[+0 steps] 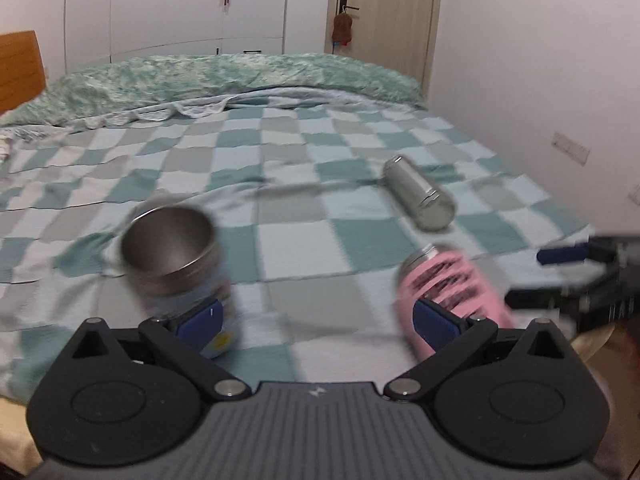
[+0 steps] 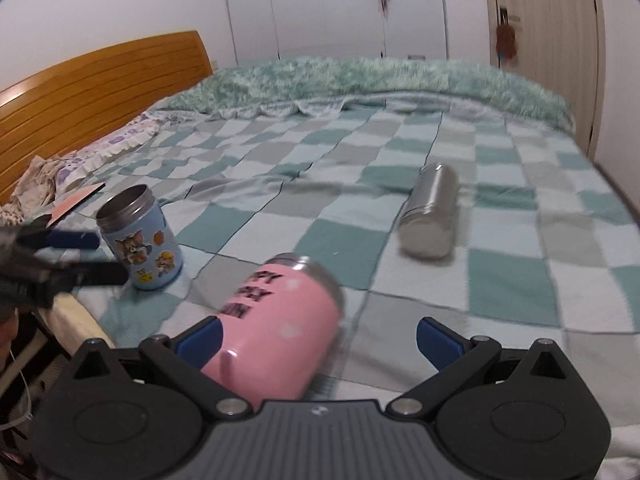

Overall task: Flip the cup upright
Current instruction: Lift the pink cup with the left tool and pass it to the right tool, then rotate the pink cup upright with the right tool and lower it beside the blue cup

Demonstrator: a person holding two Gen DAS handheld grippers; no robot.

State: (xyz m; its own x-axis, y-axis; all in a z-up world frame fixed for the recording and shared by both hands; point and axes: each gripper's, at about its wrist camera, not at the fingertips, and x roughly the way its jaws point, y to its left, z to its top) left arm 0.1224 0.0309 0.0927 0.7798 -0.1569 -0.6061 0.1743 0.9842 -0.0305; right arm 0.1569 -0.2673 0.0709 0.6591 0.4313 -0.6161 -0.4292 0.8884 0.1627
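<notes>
Three cups sit on the checked bedspread [image 2: 400,148]. The blue cup [image 2: 140,240], covered in cartoon stickers, stands upright near the bed's front edge, steel mouth up. The pink cup [image 2: 276,320] lies on its side with black lettering on top, its steel rim pointing away toward the far end of the bed. The steel cup [image 2: 430,210] also lies on its side, farther out on the bedspread and well apart from the other two. The left gripper [image 1: 320,320] has its blue-padded fingers spread wide with nothing between them; in its own camera the blue cup sits just past the left pad and the pink cup just past the right one. In the right camera it shows at the left edge, its pads just beside the blue cup; whether they touch it cannot be told. The right gripper [image 2: 320,340] is likewise spread wide; the pink cup lies between its fingers, close against the left pad and clear of the right one. Both views are motion-blurred. A wooden headboard [image 2: 100,88] stands at the left, a green quilt [image 2: 360,80] is bunched along the far side, with white wardrobe doors [image 2: 332,8] behind it.
</notes>
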